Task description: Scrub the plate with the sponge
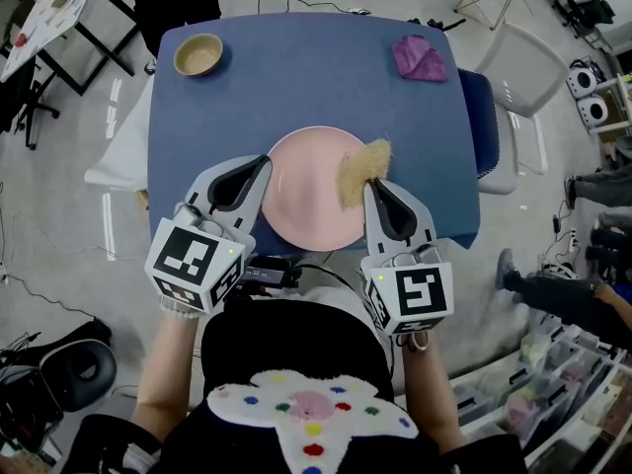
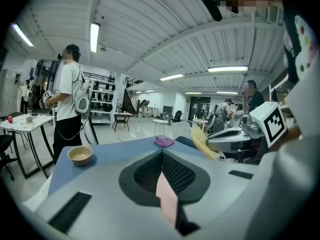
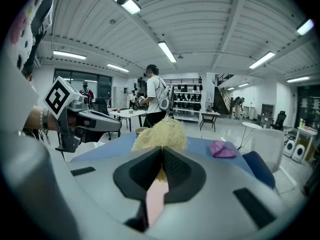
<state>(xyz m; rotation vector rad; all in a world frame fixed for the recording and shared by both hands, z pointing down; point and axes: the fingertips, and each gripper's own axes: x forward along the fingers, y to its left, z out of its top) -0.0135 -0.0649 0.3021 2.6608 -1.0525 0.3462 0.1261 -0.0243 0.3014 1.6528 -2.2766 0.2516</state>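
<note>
Holding the sponge [image 1: 357, 173] pinched tight in my right gripper [image 1: 373, 182], I have it over the right rim of the plate [image 1: 306, 194]; the bare centre lies to its left. My left gripper [image 1: 263, 161] (jaws together, no clear grip) sits at the left rim.

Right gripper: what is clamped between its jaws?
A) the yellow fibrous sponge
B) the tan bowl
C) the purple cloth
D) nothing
A: the right gripper is shut on the sponge, whose yellow fibres bulge out past the jaw tips, above the plate.
</note>
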